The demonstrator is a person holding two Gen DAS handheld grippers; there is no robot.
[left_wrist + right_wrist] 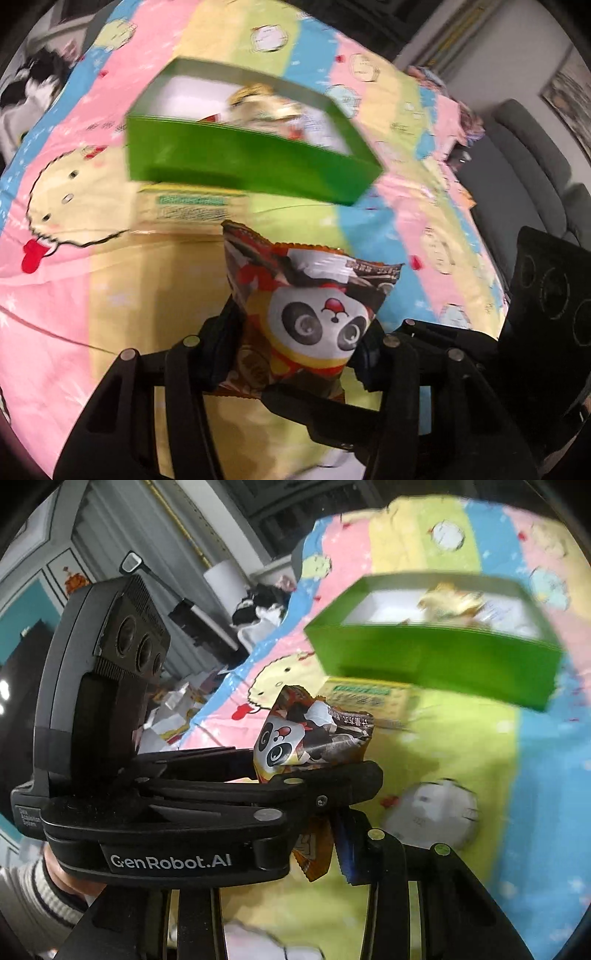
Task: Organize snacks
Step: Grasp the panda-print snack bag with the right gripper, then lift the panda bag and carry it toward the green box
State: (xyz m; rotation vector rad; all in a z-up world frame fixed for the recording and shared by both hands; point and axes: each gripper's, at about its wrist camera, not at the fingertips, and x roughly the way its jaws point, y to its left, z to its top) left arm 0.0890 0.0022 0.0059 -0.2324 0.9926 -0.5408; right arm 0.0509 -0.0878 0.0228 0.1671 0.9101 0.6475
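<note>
A home bedroom: a bed sheet (pixel 332 92) printed with pastel stripes and cartoon animals fills the centre of both views, serving as the work surface. At the right edge of the left wrist view stands a grey upholstered seat (pixel 532 155), with a framed picture (pixel 569 96) on the wall above it. At upper left of the right wrist view, panelled cupboard doors (pixel 85 528) rise behind scattered clothing (pixel 258 605).

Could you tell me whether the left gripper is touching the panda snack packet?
Touching. The left wrist view shows the left gripper with both fingers pressed against the sides of the panda snack packet, pinching it.
</note>
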